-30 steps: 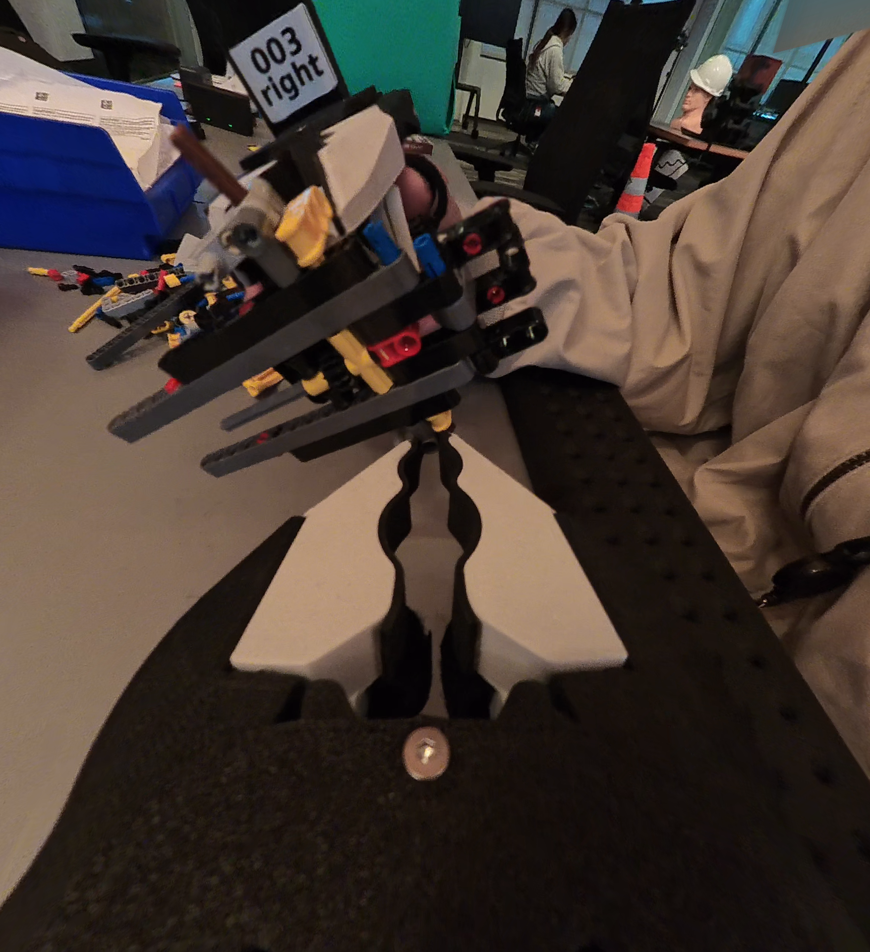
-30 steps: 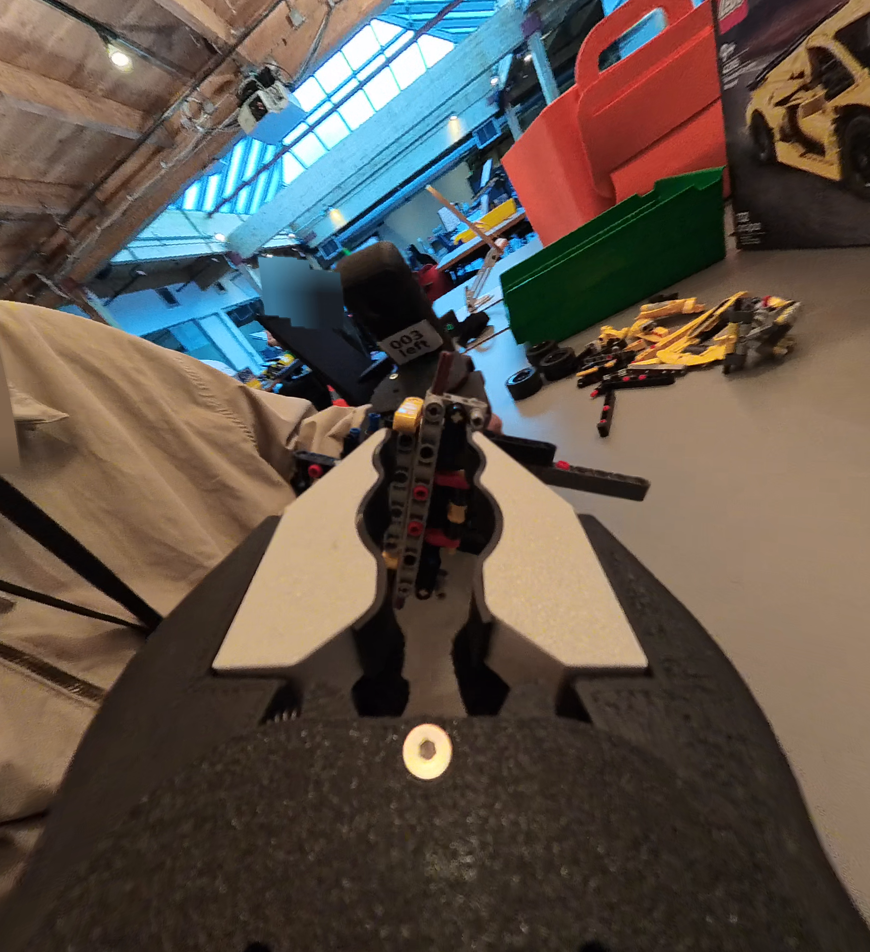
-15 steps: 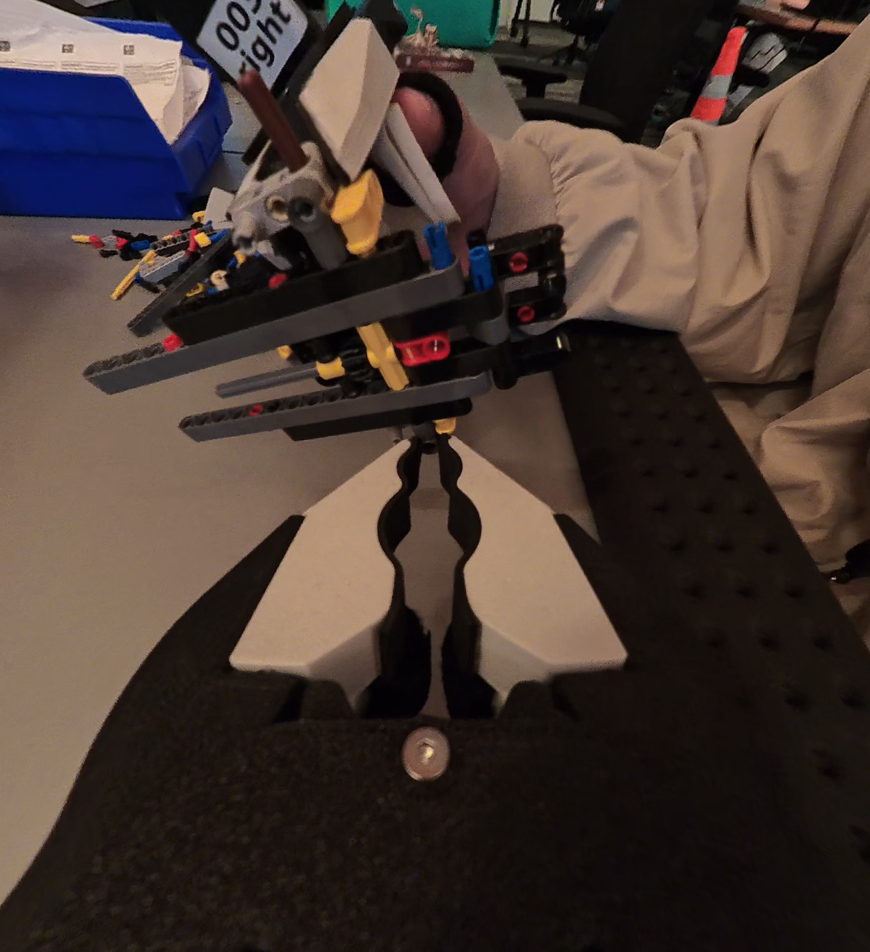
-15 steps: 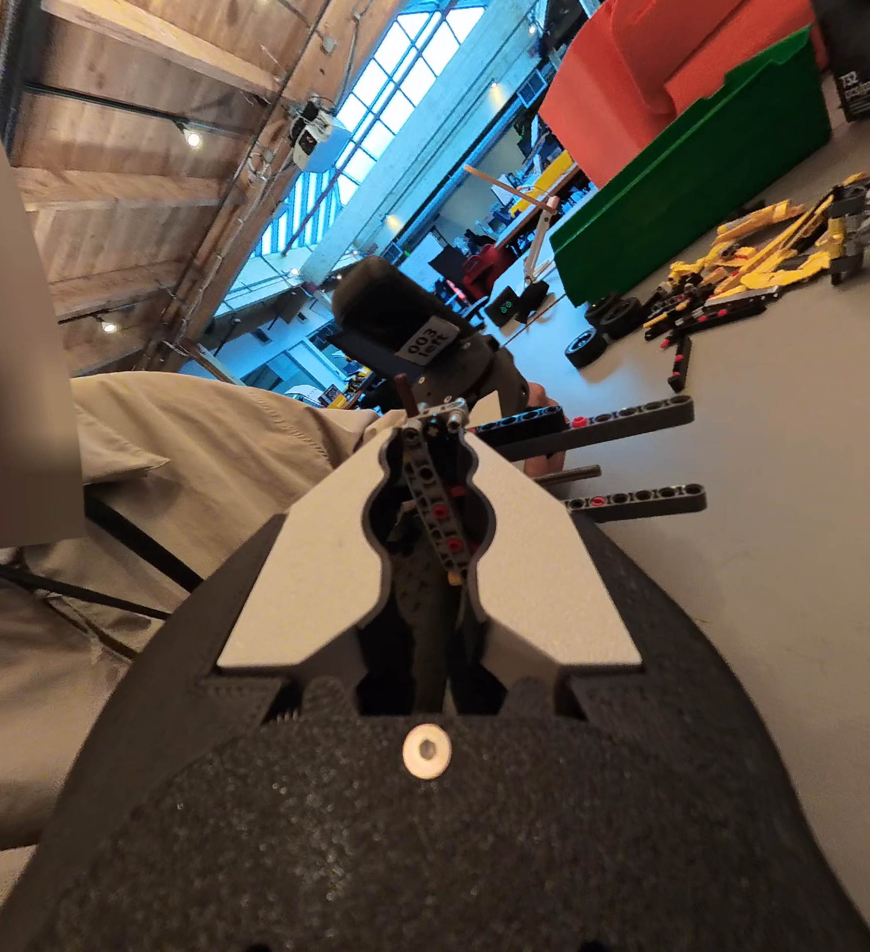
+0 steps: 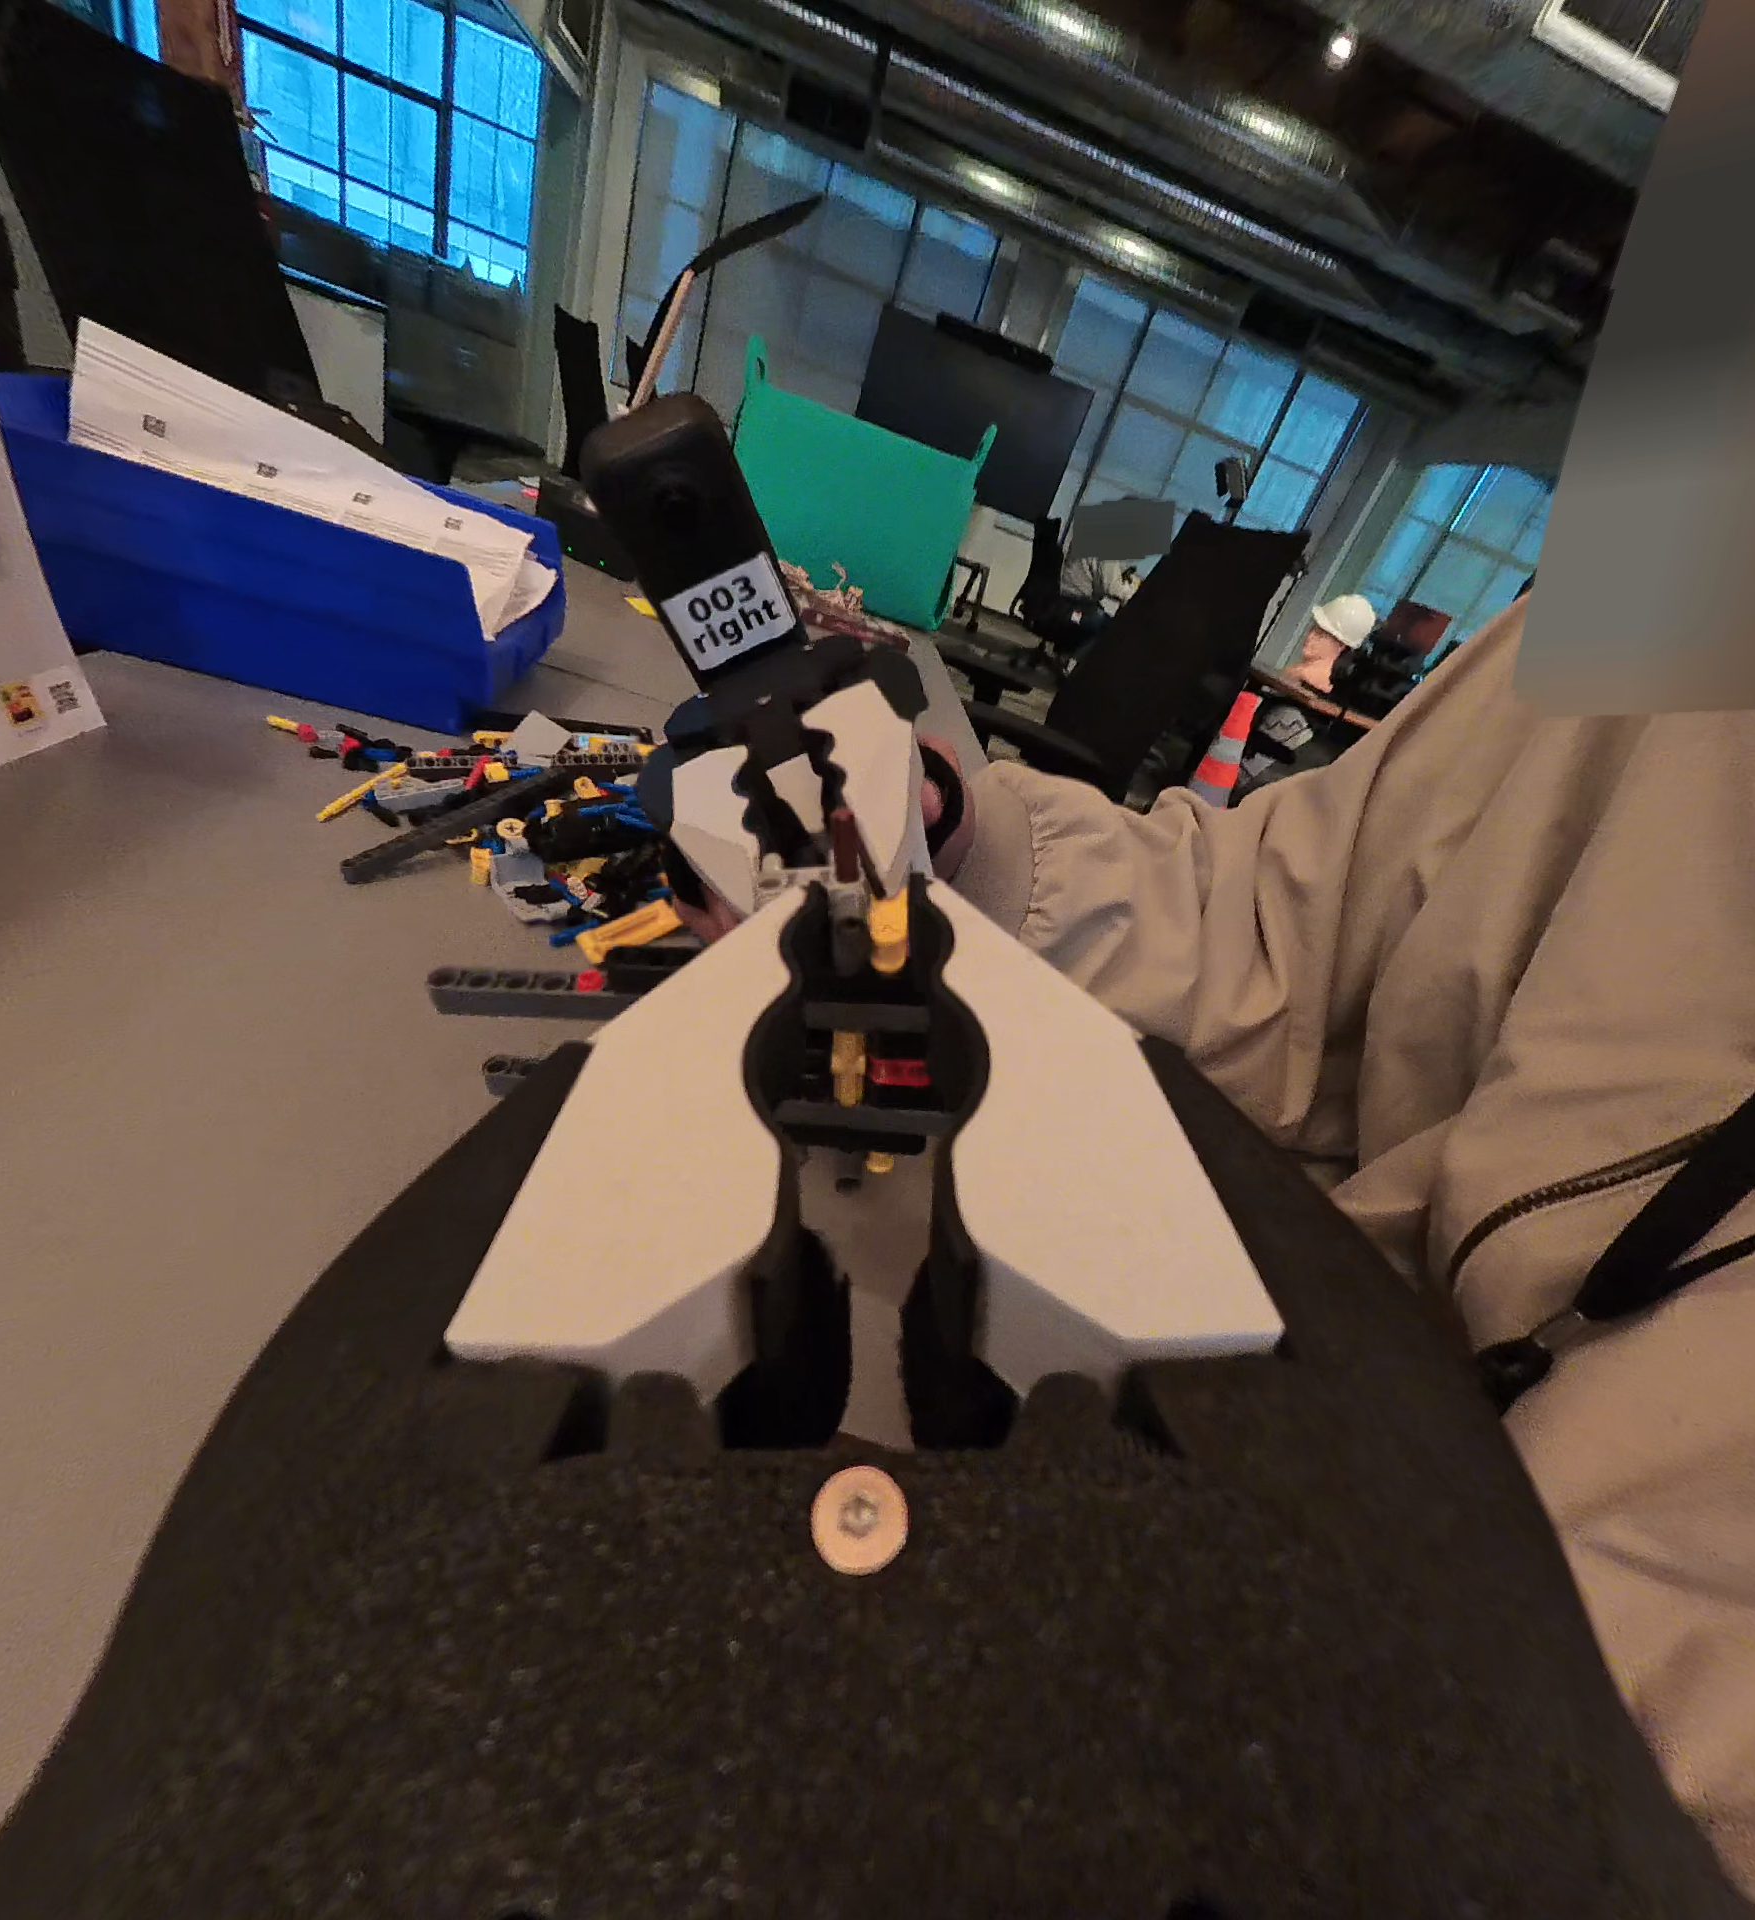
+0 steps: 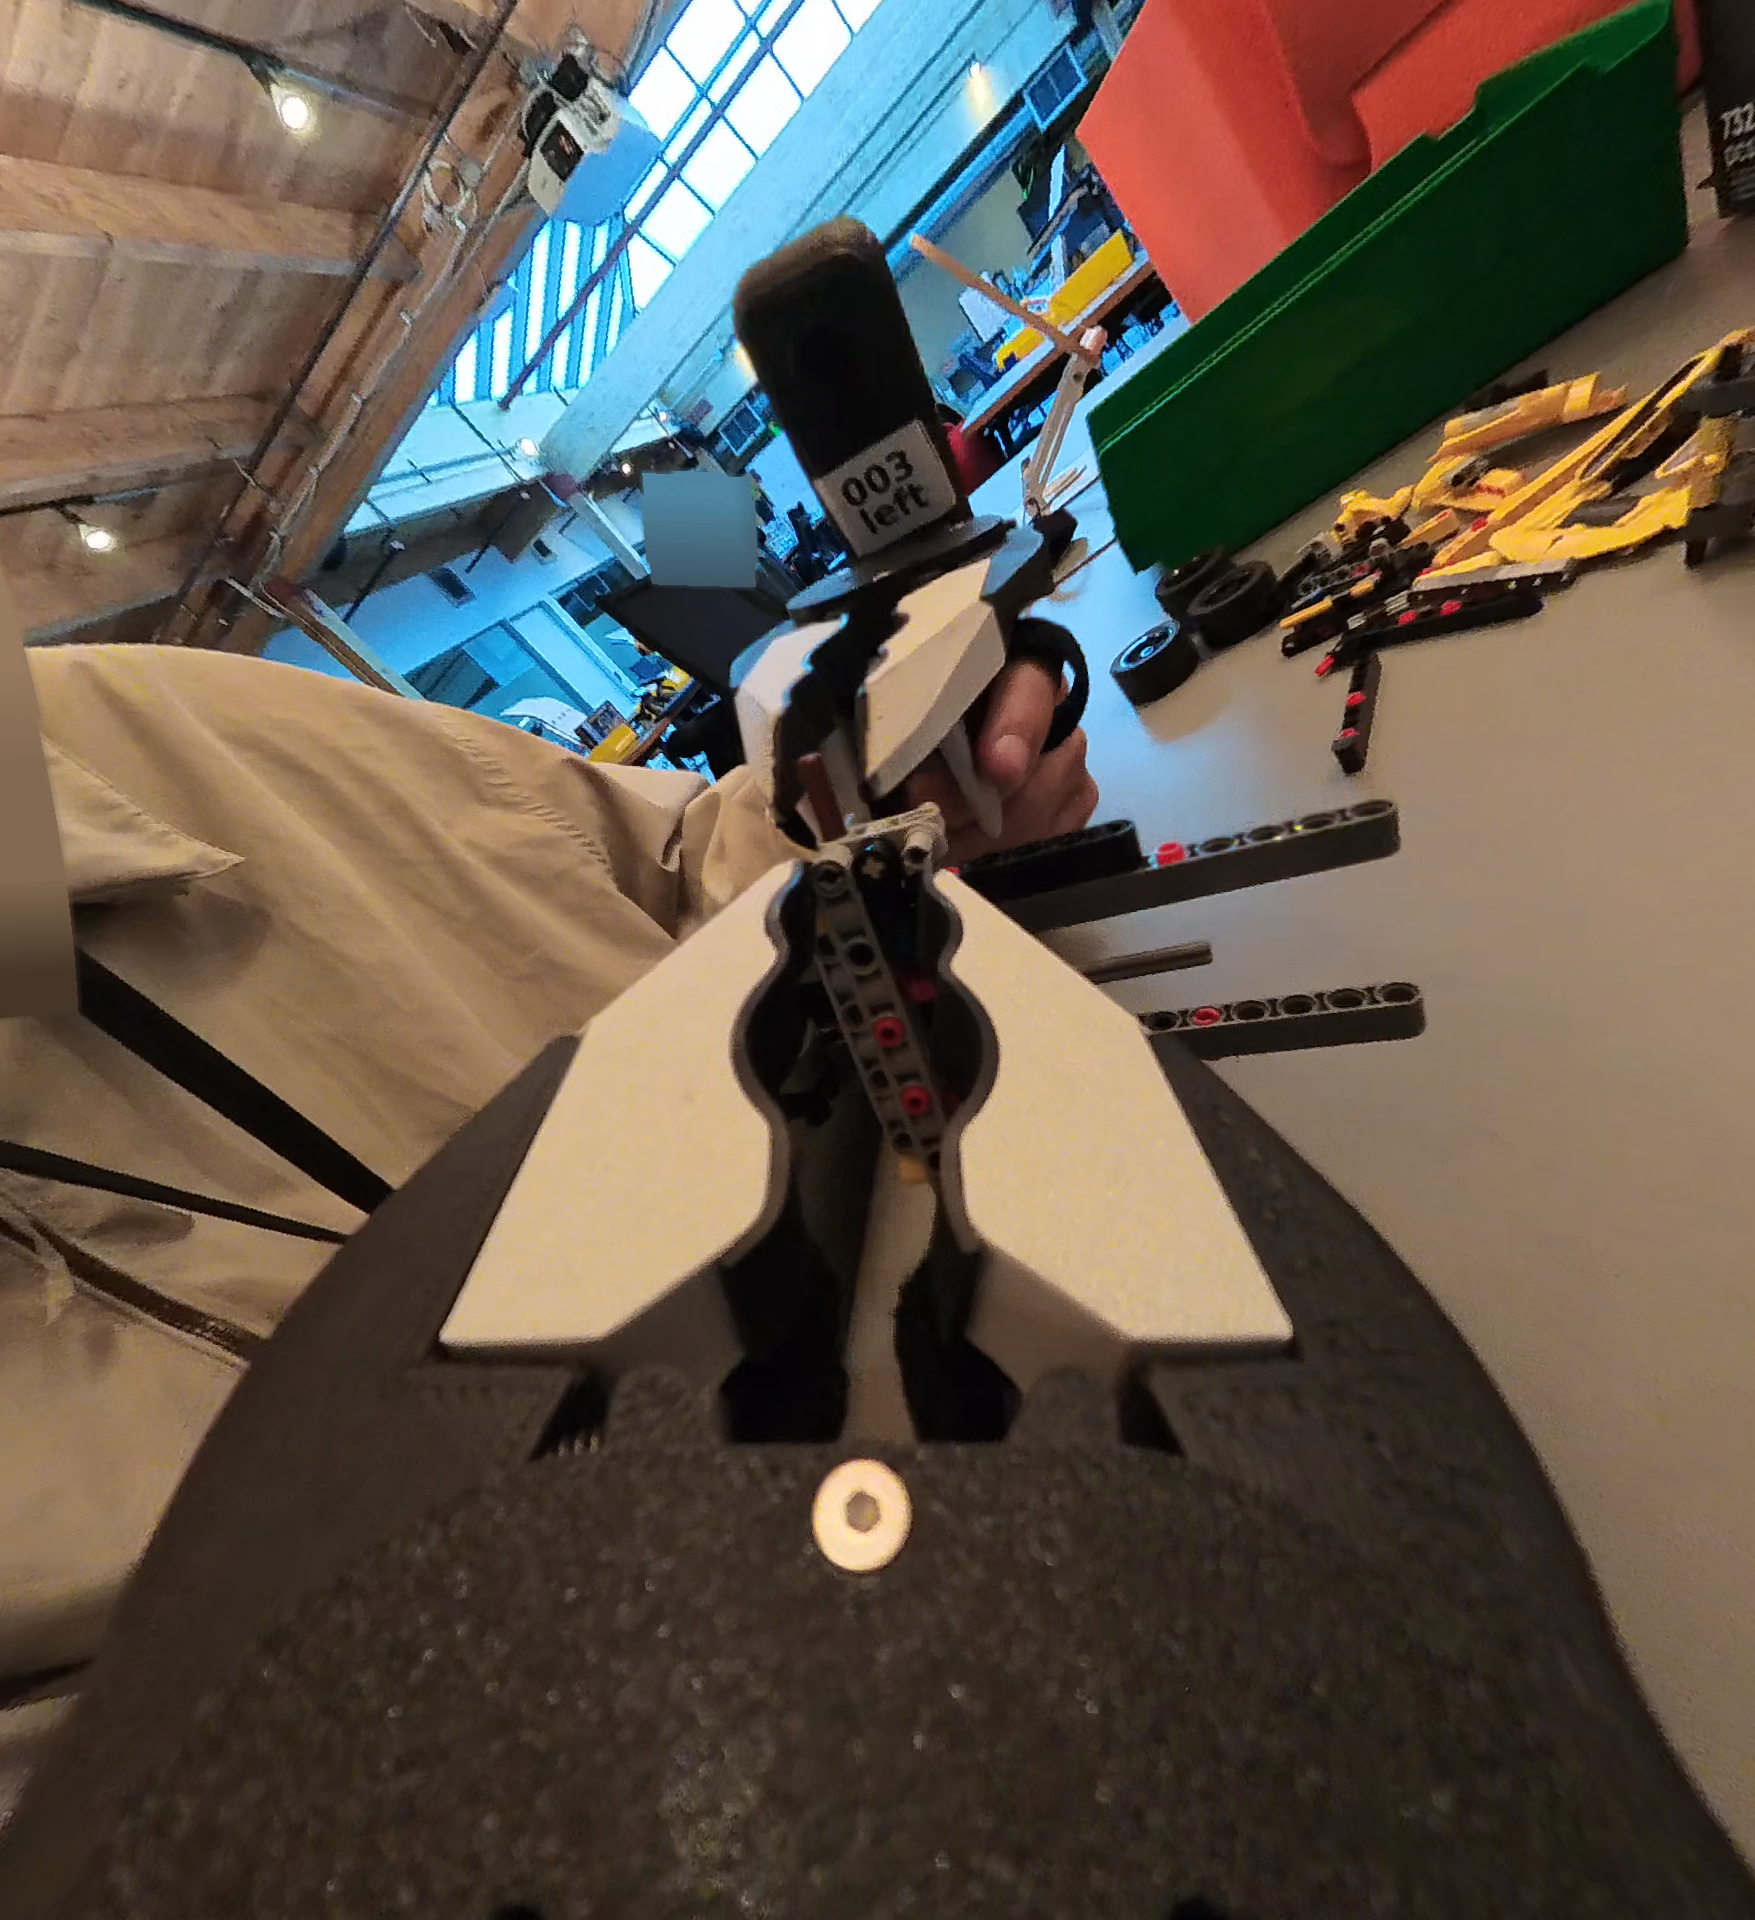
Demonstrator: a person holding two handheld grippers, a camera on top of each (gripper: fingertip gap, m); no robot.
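Observation:
A brick assembly point(image 6: 878, 1018) of grey and black beams with red and yellow pins is held in the air between my two grippers, which face each other. My right gripper point(image 6: 860, 894) is shut on its grey beam. My left gripper point(image 5: 870, 909) is shut on the assembly point(image 5: 857, 1039) at its grey and yellow end pieces. A brown axle point(image 5: 845, 842) sticks up from that end toward the right gripper's fingers point(image 5: 873, 769). In the right wrist view the axle point(image 6: 817, 792) stands by the left gripper's fingers point(image 6: 925, 686). Long beams point(image 6: 1257, 852) jut out sideways.
On the grey table point(image 5: 125, 1039) are a pile of loose bricks point(image 5: 540, 821) and a blue bin point(image 5: 260, 592) with papers. The right wrist view shows a green bin point(image 6: 1372, 343), a red container point(image 6: 1268, 135), yellow car parts point(image 6: 1538, 488) and wheels point(image 6: 1216, 597). A beige sleeve point(image 5: 1320, 935) is close.
My left gripper left its narrow pinch under the assembly, swung round to face the right gripper, and now grips wider on the assembly's end. My right gripper kept its hold and tightened slightly.

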